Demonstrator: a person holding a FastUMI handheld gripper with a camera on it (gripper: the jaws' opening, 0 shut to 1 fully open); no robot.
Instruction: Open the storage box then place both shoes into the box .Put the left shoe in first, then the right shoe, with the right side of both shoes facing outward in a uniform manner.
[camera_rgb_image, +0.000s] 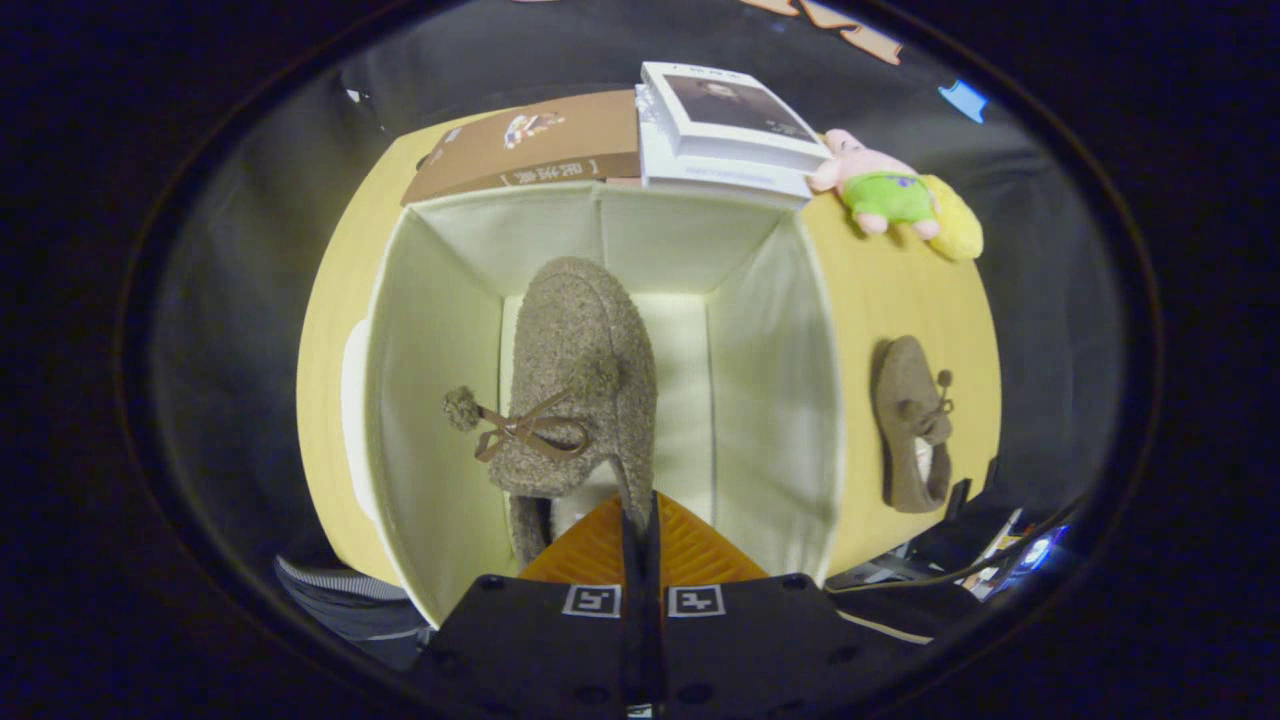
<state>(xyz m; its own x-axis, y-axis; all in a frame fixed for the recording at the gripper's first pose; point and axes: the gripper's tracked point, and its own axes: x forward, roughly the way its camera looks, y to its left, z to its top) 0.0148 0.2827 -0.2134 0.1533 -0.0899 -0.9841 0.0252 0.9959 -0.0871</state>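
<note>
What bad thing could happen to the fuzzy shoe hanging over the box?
The claw pinches only the thin heel rim of the held shoe, so it might slip and land crooked in the box. Its dangling pom-pom lace could end up trapped underneath. The other shoe waits on the table.

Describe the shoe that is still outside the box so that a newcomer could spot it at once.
Start at the open white fabric storage box on the yellow wooden table. To the right of the box lies a brown woolly shoe with pompom laces, flat on the tabletop. Its twin, the brown woolly shoe pinched in the tool, hangs inside the box.
</note>
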